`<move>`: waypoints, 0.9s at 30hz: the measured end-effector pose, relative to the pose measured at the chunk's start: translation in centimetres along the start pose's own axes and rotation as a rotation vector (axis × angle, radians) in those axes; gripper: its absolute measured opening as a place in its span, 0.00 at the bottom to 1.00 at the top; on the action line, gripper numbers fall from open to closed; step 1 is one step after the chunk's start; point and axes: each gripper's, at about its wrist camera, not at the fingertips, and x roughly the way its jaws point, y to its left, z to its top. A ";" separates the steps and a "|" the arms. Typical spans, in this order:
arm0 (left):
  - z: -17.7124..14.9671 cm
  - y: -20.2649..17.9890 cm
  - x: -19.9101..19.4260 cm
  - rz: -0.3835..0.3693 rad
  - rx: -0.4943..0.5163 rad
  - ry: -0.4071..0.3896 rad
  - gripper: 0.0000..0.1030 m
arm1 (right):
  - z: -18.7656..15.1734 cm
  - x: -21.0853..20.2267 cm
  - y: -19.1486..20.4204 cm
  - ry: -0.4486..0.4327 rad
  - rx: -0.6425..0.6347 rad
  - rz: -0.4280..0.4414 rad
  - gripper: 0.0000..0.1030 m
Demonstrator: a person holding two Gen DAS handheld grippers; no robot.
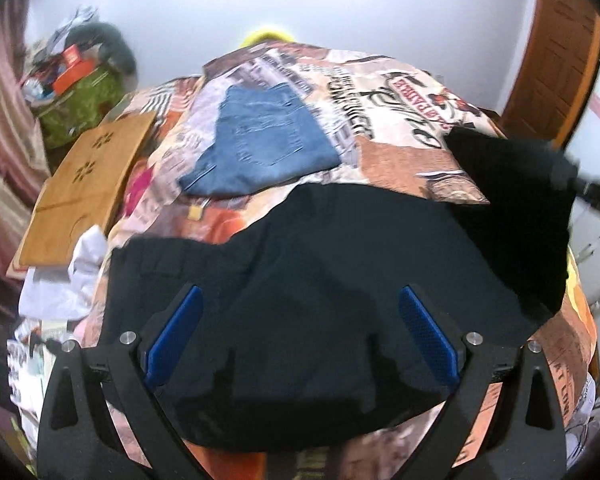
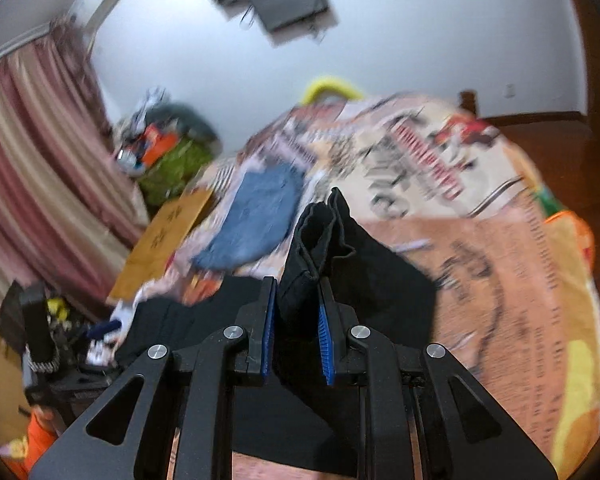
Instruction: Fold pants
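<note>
overhead, left gripper [image 1: 300,328] spread; right gripper [image 2: 298,312] pinching black pants [image 2: 312,240].

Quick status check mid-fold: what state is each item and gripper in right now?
black pants: spread on the bed, one end lifted
left gripper: jaws open, above the pants, holding nothing
right gripper: jaws shut on bunched pants fabric
denim garment: folded, lying flat on the bedspread
wooden board: lying flat

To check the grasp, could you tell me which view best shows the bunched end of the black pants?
The right wrist view: the black pants end sits pinched in the right gripper. The left wrist view shows it only blurred at the right edge.
</note>
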 end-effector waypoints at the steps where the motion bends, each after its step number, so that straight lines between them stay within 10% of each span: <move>1: -0.2 0.3 0.0 0.006 -0.009 0.004 0.96 | -0.9 1.5 0.6 0.040 -0.006 0.015 0.16; 9: -1.3 1.0 1.1 0.017 -0.028 0.052 0.96 | -6.4 7.3 3.3 0.248 -0.098 -0.007 0.22; 15: 0.1 -1.3 1.2 -0.002 0.009 0.040 0.96 | -5.5 5.2 2.4 0.218 -0.088 -0.005 0.44; 27: 5.2 -9.2 3.3 -0.126 0.154 0.027 0.96 | -1.7 0.3 -2.0 0.091 -0.143 -0.127 0.45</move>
